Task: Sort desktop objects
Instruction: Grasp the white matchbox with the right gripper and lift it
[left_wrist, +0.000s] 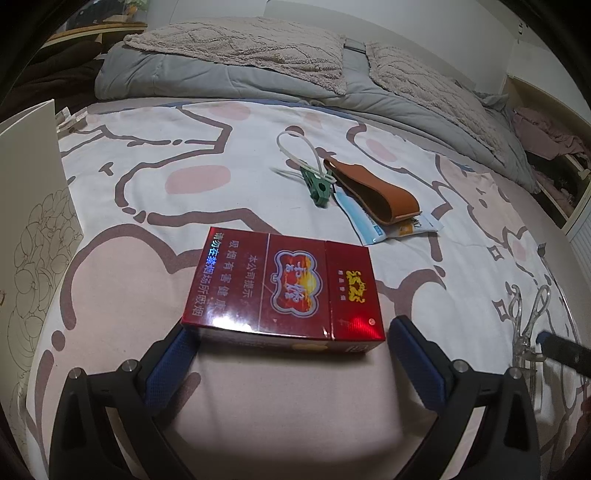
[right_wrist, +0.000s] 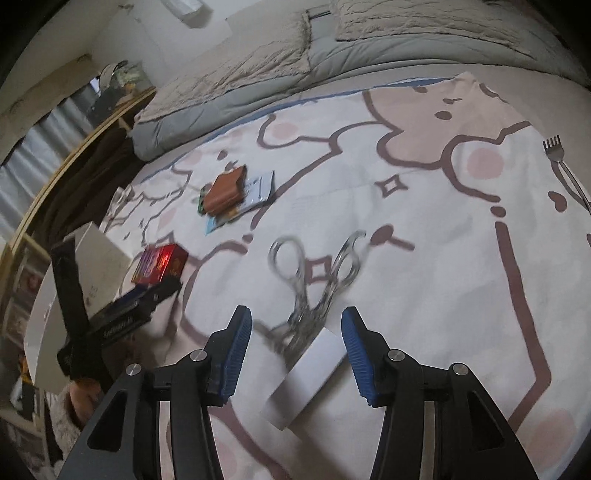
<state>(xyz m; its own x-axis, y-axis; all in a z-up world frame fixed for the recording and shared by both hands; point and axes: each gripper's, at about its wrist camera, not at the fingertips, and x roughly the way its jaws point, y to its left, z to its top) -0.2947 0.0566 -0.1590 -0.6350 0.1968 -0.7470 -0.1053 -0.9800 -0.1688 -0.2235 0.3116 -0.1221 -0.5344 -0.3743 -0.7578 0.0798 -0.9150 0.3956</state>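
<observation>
Spread over the bed, a cartoon-print sheet (left_wrist: 155, 155) carried everything. Left gripper (left_wrist: 291, 343) had its jaws wide, the red cigarette pack (left_wrist: 284, 288) lying flat between the pads, unpressed as far as could be seen. Beyond it lay a green clip (left_wrist: 314, 184), a brown leather pouch (left_wrist: 373, 192) and blue-and-white sachets (left_wrist: 369, 225) under the pouch. Right gripper (right_wrist: 297, 347) had jaws partly apart, with a white box (right_wrist: 306, 380) and blurred metal scissors (right_wrist: 314, 280) between them, ungripped. A fork (right_wrist: 561, 166) lay near the right edge.
</observation>
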